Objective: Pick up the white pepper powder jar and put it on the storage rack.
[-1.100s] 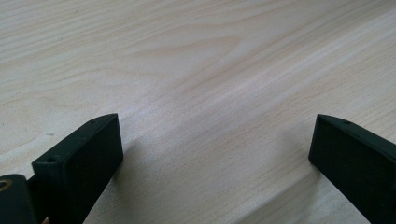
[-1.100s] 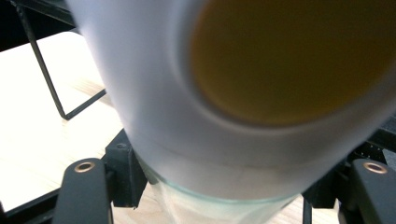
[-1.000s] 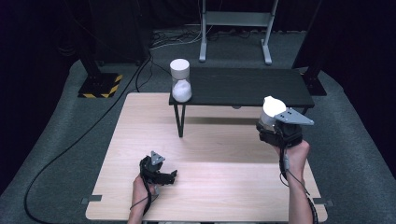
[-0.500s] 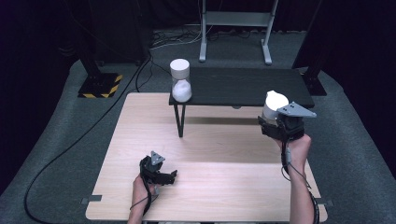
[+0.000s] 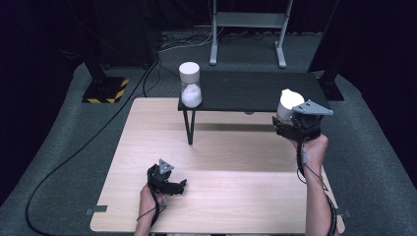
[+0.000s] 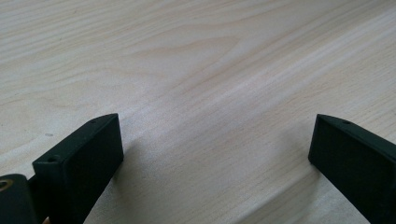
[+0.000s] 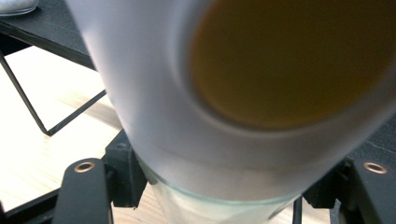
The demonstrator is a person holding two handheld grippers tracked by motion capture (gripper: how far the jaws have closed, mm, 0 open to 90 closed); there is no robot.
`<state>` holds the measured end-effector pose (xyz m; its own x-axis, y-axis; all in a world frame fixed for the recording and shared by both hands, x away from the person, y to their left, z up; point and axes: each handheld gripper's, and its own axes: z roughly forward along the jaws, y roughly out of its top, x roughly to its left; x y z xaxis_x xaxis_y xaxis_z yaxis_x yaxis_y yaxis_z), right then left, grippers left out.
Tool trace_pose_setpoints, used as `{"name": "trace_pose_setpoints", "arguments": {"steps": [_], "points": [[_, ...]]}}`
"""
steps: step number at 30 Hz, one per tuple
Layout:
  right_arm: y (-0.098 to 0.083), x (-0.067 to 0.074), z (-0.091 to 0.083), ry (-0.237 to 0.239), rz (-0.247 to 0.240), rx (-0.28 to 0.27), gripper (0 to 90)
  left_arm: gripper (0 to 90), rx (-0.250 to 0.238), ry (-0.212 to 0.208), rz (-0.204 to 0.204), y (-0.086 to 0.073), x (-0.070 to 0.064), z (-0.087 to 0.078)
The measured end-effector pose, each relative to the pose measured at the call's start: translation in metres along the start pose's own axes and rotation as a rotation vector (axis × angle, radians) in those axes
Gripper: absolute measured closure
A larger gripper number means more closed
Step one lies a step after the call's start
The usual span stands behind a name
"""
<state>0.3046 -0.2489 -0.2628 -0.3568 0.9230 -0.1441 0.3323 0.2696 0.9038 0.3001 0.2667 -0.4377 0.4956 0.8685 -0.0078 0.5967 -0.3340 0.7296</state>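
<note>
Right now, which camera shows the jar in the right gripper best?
The high view: the held jar shows whole in the right gripper, beside the black shelf. The right gripper view shows it blurred and close up.

No readable txt, labels, brands or nos. on anything here.

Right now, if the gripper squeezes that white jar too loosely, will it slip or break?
The jar looks smooth and round with a glassy lower part, so it could probably slip between the right gripper jaws. Glass likely breaks if dropped. Its twin, the other jar on the black shelf, stands tall and narrow, so a push might tip it.
</note>
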Motion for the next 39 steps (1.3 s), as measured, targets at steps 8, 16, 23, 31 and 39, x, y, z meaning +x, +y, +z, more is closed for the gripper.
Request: {"name": "trace_pose_setpoints", "arguments": {"steps": [8, 16, 23, 31, 39], "points": [[0.008, -0.005, 0.003, 0.007, 0.01, -0.013, 30.1, 3.0, 0.001, 0.0, 0.001, 0.0, 0.0, 0.0], [0.018, -0.007, 0.009, 0.007, 0.01, -0.01, 30.1, 3.0, 0.0, 0.0, 0.001, 0.0, 0.0, 0.0], [0.026, -0.012, 0.014, 0.01, 0.025, -0.015, 30.1, 3.0, -0.001, -0.001, 0.001, 0.0, 0.0, 0.0], [0.035, -0.017, 0.023, 0.014, 0.041, -0.016, 30.1, 3.0, 0.0, -0.002, 0.003, 0.0, 0.0, 0.0], [0.042, -0.024, 0.038, 0.013, 0.067, 0.004, 30.1, 3.0, 0.0, -0.004, 0.004, 0.0, 0.0, 0.0]]}}
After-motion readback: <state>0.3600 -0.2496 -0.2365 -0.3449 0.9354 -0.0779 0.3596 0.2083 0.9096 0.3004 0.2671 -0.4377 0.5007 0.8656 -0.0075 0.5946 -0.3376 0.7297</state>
